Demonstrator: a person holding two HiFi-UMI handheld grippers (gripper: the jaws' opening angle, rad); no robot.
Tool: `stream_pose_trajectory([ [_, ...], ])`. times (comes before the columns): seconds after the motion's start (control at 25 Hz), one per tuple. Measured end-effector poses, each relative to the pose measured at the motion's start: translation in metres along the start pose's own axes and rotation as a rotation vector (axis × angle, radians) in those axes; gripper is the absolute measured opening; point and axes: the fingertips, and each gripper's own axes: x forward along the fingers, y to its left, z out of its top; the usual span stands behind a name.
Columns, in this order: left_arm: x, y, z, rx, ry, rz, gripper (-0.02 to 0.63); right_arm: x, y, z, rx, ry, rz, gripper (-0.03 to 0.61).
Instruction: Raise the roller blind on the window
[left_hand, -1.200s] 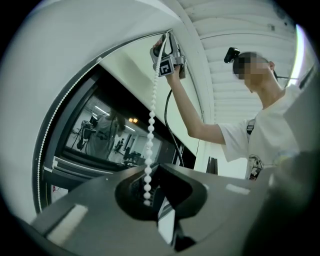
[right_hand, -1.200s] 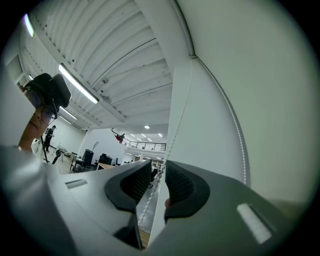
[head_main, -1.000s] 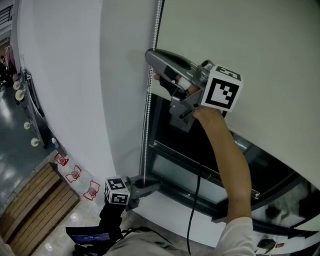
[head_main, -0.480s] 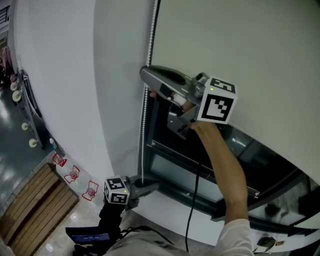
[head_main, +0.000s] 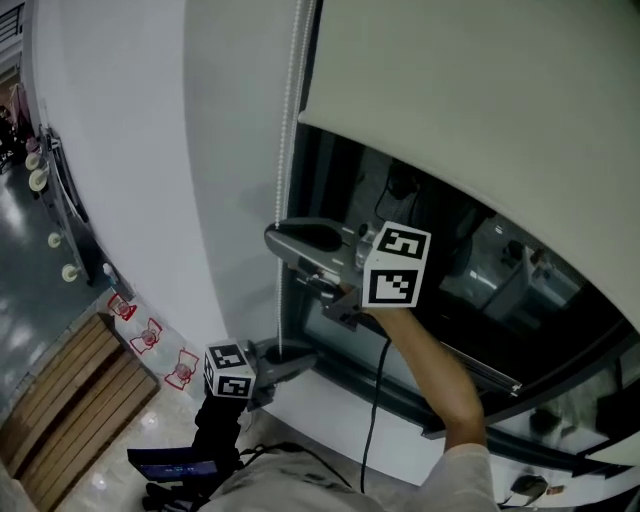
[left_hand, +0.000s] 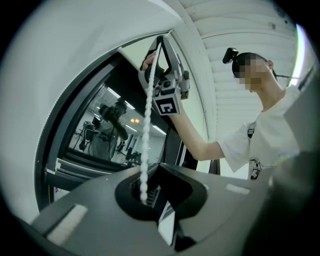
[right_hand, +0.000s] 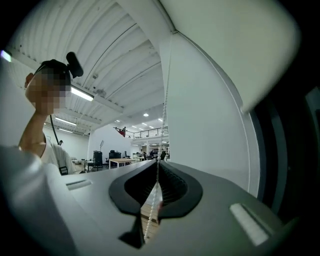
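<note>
Crowding the window: a white wall (head_main: 130, 170) curves off left of the frame. Wooden slats (head_main: 60, 410) and small red-and-white items (head_main: 150, 340) lie on the floor far below.
In the way: a black cable (head_main: 372, 420) hangs from the right gripper across the window frame (head_main: 420, 400), and the bare right forearm crosses the lower glass.
Roller blind (head_main: 470, 80): covers the upper window only. Its bottom edge sits above the right gripper, with dark glass (head_main: 470, 260) bare beneath.
Bead chain (head_main: 290, 110): hangs at the blind's left edge beside the frame and passes through both grippers.
Hard to read: the glass shows only murky reflections. The hand behind the left gripper is a dark shape cut off at the bottom edge, and the chain past that gripper is lost.
Right gripper (head_main: 274, 238): roughly level, nose pointing left at the chain, marker cube facing the head camera, arm reaching up from lower right. Jaws are pinched on the chain — its own view shows beads running through the closed pads.
Left gripper (head_main: 305, 360): low by the sill, nose pointing right, tilted slightly up. Jaws are clamped on the same chain lower down — beads enter the closed pads.
</note>
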Motion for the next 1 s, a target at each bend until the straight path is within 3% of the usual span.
stream_pose_trajectory([
  [0.16, -0.004, 0.002, -0.001, 0.001, -0.001, 0.021, -0.002, -0.004, -0.001, -0.039, 0.061, 0.02, 0.006, 0.014],
  [0.4, -0.005, 0.004, 0.001, 0.006, -0.009, 0.044, -0.002, -0.01, 0.003, -0.054, 0.083, 0.029, 0.028, 0.015],
  [0.64, -0.012, 0.003, 0.002, 0.01, -0.017, 0.06, -0.002, -0.007, 0.008, -0.101, 0.139, 0.087, 0.03, 0.014],
  [0.8, -0.009, 0.005, 0.003, 0.018, -0.017, 0.066, -0.002, -0.017, 0.004, -0.109, 0.182, 0.064, 0.036, 0.015],
  [0.92, -0.01, 0.005, 0.006, 0.022, -0.02, 0.062, -0.002, -0.017, 0.002, -0.098, 0.109, 0.036, 0.024, 0.021],
  [0.96, -0.013, 0.004, 0.006, 0.024, -0.02, 0.06, -0.002, -0.014, 0.002, -0.092, 0.07, 0.03, 0.012, 0.044],
  [1.0, -0.016, 0.003, 0.006, 0.026, -0.02, 0.058, -0.002, -0.01, 0.002, -0.084, 0.044, 0.02, 0.004, 0.119],
])
